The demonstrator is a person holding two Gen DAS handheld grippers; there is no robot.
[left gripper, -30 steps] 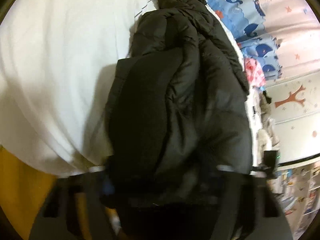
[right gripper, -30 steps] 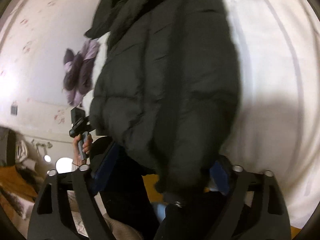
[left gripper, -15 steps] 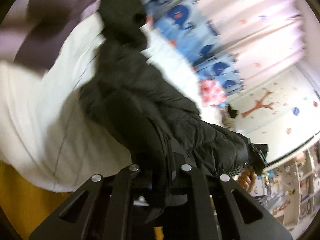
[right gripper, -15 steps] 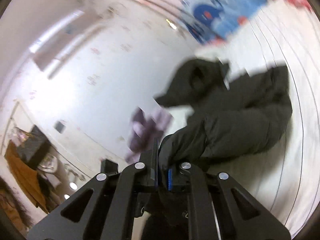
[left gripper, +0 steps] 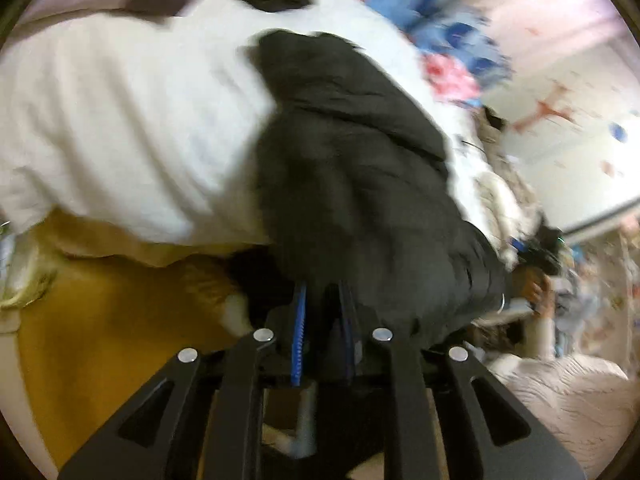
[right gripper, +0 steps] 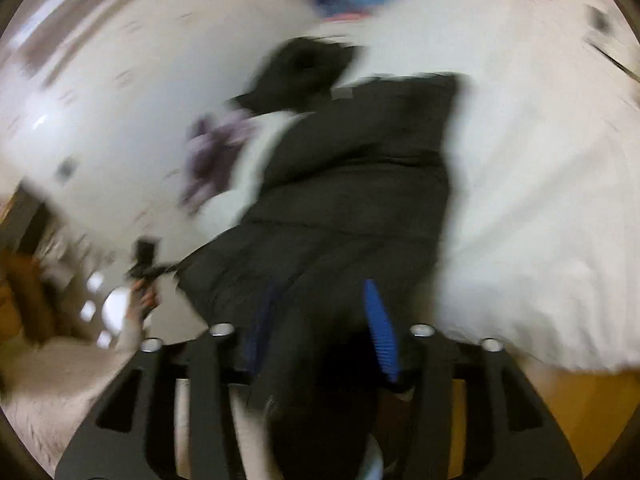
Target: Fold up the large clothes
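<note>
The black puffer jacket (left gripper: pixel 360 168) is a bulky quilted garment with stitched horizontal channels, lying lengthwise on the white bedding (left gripper: pixel 132 120) of a bed. It stretches straight ahead of both pairs of jaws, its near hem drawn off the bed edge toward them. In the right wrist view its hood (right gripper: pixel 304 68) lies at the far end, beyond the body of the jacket (right gripper: pixel 360 184), with a small grey label just behind the collar. Both views are smeared by motion, so finer folds cannot be made out.

The left gripper (left gripper: pixel 322 320) has its jaws drawn almost together, with the blue-ribbed pads standing close, and they are easing apart slightly. Dark jacket fabric sits pinched in the narrow gap, so the hem is grasped there.

The right gripper (right gripper: pixel 320 320) has its jaws well apart and opening. Jacket fabric hangs between them, but the blue pad (right gripper: pixel 380 336) on the right side stands clear of the cloth, so the grip looks released; the blur hides the left pad.

Left of the left jaws, below the bedding, is a mustard-yellow sheet (left gripper: pixel 92 328). Far ahead and to the left of the right jaws a purple garment (right gripper: pixel 212 160) lies beside the jacket's shoulder. Beyond the jacket, at the head of the bed, is a blue patterned blanket (left gripper: pixel 452 28).
</note>
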